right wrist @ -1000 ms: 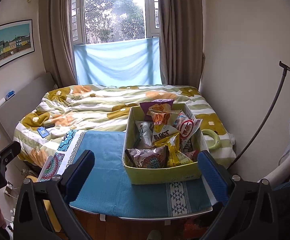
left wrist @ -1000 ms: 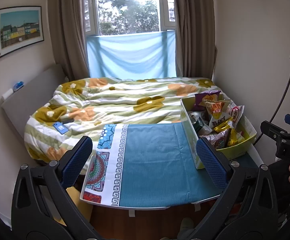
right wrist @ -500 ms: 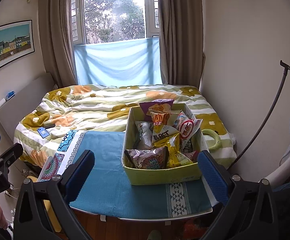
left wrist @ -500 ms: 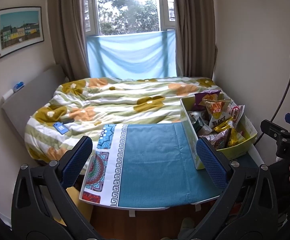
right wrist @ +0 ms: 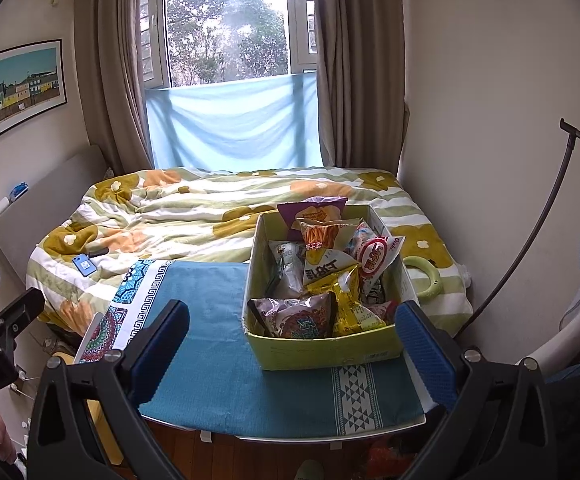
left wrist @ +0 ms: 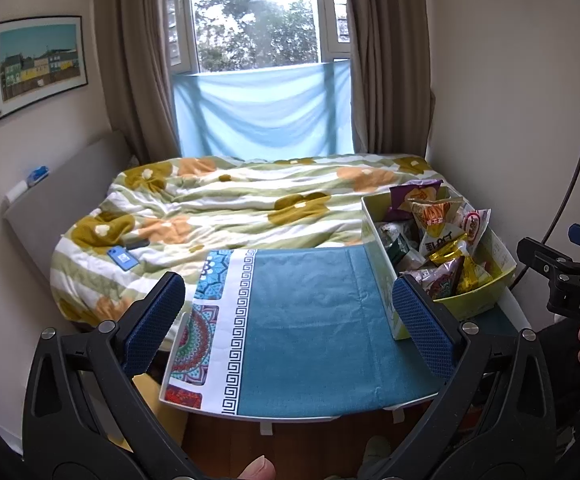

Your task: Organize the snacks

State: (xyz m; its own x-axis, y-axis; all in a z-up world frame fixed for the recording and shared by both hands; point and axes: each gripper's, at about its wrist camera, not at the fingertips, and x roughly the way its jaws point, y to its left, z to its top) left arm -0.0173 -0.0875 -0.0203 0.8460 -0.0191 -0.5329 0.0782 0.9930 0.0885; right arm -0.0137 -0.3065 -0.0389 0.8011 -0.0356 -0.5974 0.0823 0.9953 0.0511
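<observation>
- Plainly, through the left wrist view, our left gripper [left wrist: 290, 320] stands wide and holds nothing, hovering over the blue cloth [left wrist: 309, 320] on the small table [left wrist: 274, 414]; the snack box [left wrist: 381, 276] sits at the cloth's right end, beyond our right finger
- Turning to the right wrist view, our right gripper [right wrist: 293, 344] is also spread wide and bare, aimed at the yellow-green box, whose snack packets [right wrist: 321, 272] stand jumbled inside it, none lying on the cloth
- We judge this fits either packets waiting to be sorted out or packets already gathered in; which one, we cannot tell, so we name no move
</observation>
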